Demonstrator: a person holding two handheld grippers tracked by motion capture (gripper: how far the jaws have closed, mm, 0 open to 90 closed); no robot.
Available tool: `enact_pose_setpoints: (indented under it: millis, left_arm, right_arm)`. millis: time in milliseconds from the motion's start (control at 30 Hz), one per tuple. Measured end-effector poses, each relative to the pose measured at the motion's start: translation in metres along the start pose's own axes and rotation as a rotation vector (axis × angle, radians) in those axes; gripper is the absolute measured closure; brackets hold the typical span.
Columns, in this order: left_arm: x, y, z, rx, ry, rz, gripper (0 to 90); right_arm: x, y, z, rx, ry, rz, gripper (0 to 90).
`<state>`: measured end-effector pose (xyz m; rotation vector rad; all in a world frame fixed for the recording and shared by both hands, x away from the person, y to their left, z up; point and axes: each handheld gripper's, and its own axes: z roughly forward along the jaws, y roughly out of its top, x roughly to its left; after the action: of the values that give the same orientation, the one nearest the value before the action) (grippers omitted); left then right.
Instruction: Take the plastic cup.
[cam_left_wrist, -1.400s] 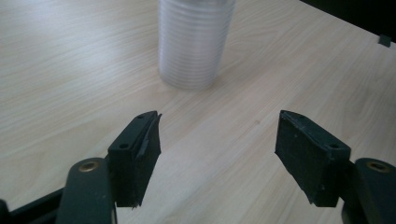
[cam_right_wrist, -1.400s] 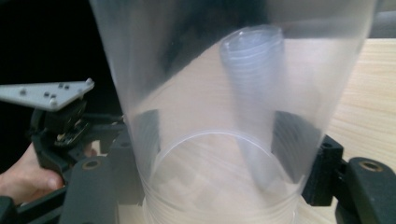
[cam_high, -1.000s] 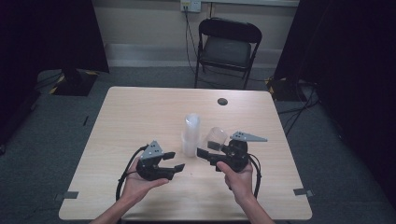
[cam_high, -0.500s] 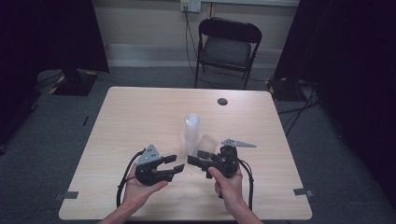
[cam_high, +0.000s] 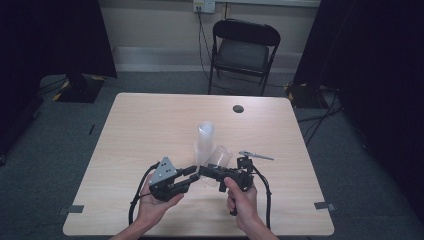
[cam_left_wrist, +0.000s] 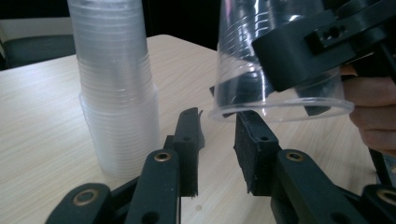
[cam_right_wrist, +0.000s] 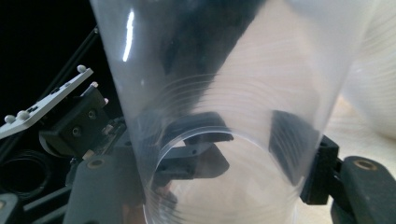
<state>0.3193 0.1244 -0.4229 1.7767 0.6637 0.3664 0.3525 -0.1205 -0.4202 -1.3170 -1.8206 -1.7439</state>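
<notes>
Jaws: right gripper (cam_high: 210, 173) clamps one cup (cam_high: 218, 161) | left gripper (cam_high: 192, 175) closing, empty | one stack (cam_high: 204, 142)

A black folding chair (cam_high: 245, 50) stands on grey carpet (cam_high: 350, 165) behind the table (cam_high: 150, 120).

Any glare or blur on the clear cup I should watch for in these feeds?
Right gripper view: the cup sits too close, soft-focused, with a bright glare streak on its upper left wall. Left gripper view: cup rim sharp, the stack slightly soft. High view: evenly lit table, dark surroundings, the cup faint against the wood.
</notes>
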Motion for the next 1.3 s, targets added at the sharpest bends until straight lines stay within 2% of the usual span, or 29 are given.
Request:
enact_pose_setpoints:
  millis: [133,233,367,600,700,733,833,933,1000,1067,1100,1167,1233,1300]
  left_arm:
    - [-0.008,-0.001,0.0,-0.029,0.025,0.036,69.7]
    - [-0.013,-0.003,0.0,-0.053,0.065,0.084,69.0]
    - [-0.016,-0.004,0.0,-0.078,0.09,0.115,72.2]
    - [-0.019,-0.005,0.004,-0.133,0.107,0.154,73.1]
    - [-0.022,-0.006,0.003,-0.151,0.126,0.18,71.8]
    - [-0.022,-0.006,0.003,-0.147,0.135,0.205,70.5]
    - [-0.023,-0.007,0.002,-0.162,0.146,0.202,69.9]
    - [-0.023,-0.007,0.002,-0.164,0.162,0.219,71.3]
    - [-0.023,-0.007,0.001,-0.159,0.166,0.226,76.2]
    - [-0.022,-0.006,-0.001,-0.157,0.165,0.207,79.2]
    - [-0.023,-0.005,-0.002,-0.139,0.17,0.213,80.5]
    - [-0.026,-0.004,-0.003,-0.138,0.172,0.206,83.4]
    - [-0.024,-0.003,-0.003,-0.129,0.162,0.203,87.0]
    - [-0.022,-0.002,-0.003,-0.128,0.158,0.183,88.3]
  right_arm:
    - [0.002,-0.002,0.003,0.018,0.026,0.018,34.8]
    - [0.002,-0.004,0.006,0.029,0.047,0.042,34.8]
    - [0.0,-0.004,0.006,0.036,0.077,0.111,35.4]
    - [0.003,-0.007,0.01,0.077,0.095,0.13,35.5]
    - [0.005,-0.008,0.012,0.091,0.105,0.144,35.5]
    - [0.006,-0.008,0.013,0.096,0.104,0.153,35.5]
    - [0.008,-0.01,0.015,0.101,0.106,0.162,35.5]
    - [0.008,-0.01,0.016,0.105,0.113,0.172,35.5]
    - [0.009,-0.011,0.017,0.107,0.121,0.18,35.3]
    - [0.008,-0.011,0.018,0.11,0.128,0.188,34.9]
    - [0.008,-0.011,0.018,0.112,0.136,0.193,33.8]
    - [0.009,-0.008,0.019,0.129,0.129,0.181,31.2]
    - [0.011,-0.006,0.016,0.108,0.125,0.145,29.3]
    - [0.011,-0.005,0.015,0.099,0.117,0.133,26.2]
